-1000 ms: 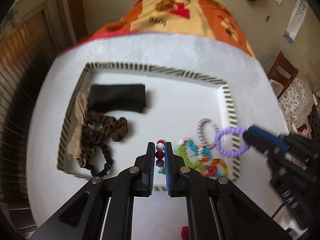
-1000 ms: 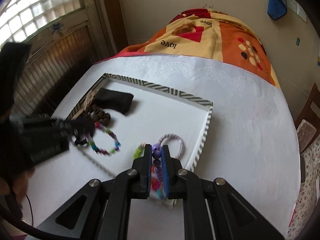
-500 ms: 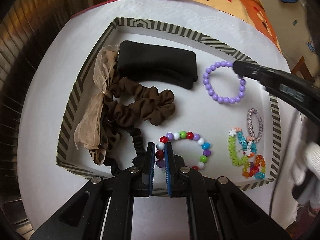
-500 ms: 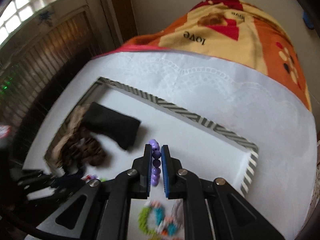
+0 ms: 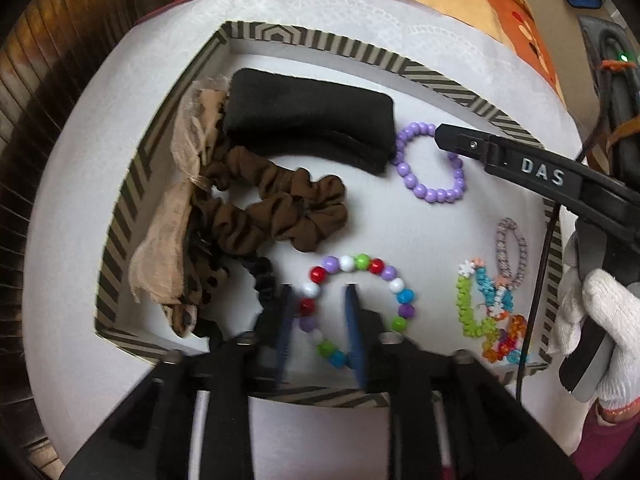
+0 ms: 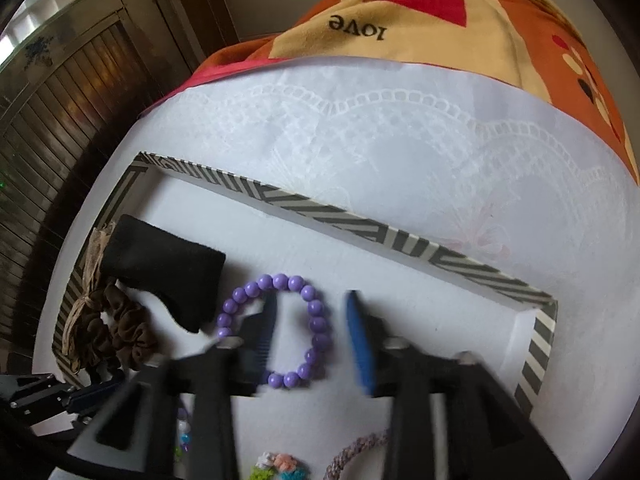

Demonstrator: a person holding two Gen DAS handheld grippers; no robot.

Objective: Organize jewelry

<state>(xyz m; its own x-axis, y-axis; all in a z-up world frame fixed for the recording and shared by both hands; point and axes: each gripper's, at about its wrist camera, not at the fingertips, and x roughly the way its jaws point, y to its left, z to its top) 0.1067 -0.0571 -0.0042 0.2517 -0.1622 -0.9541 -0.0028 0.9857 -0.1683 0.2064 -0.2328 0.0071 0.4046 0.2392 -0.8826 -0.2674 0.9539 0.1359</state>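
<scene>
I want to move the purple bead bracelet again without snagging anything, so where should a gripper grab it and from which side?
Grip the purple bead bracelet on its beads farthest from the black headband, coming straight down with one finger inside the ring and one outside. It lies flat on the tray floor, and its other side touches the headband.

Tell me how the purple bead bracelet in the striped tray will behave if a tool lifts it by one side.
The purple bracelet is a loop of separate round beads, so it would probably sag into an oval rather than hold its ring shape. The beads look smooth and glossy, so they may slip between the fingers of the right tool. If nudged, it would likely slide across the flat tray floor.
</scene>
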